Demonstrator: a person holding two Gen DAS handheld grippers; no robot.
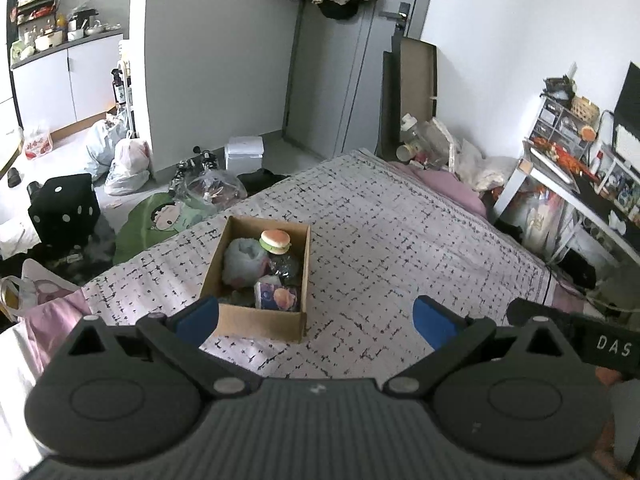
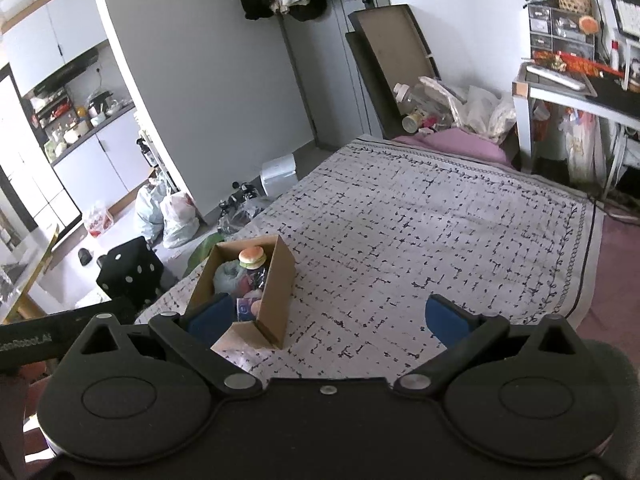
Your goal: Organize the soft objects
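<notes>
Left gripper spread, empty | right gripper spread, empty | cardboard box near-left on bed | burger toy likely light, squashy; pinch its sides

L wrist cam sits behind the left gripper, looking fwd and down over a bed w/ white black-flecked bedspread, facing the grey door. R wrist cam rides behind the right gripper, same tilt, set further right. Both high above the bed, not close. Shared: open brown cardboard box of soft toys, bedspread, door, black white-dotted cube on floor.
</notes>
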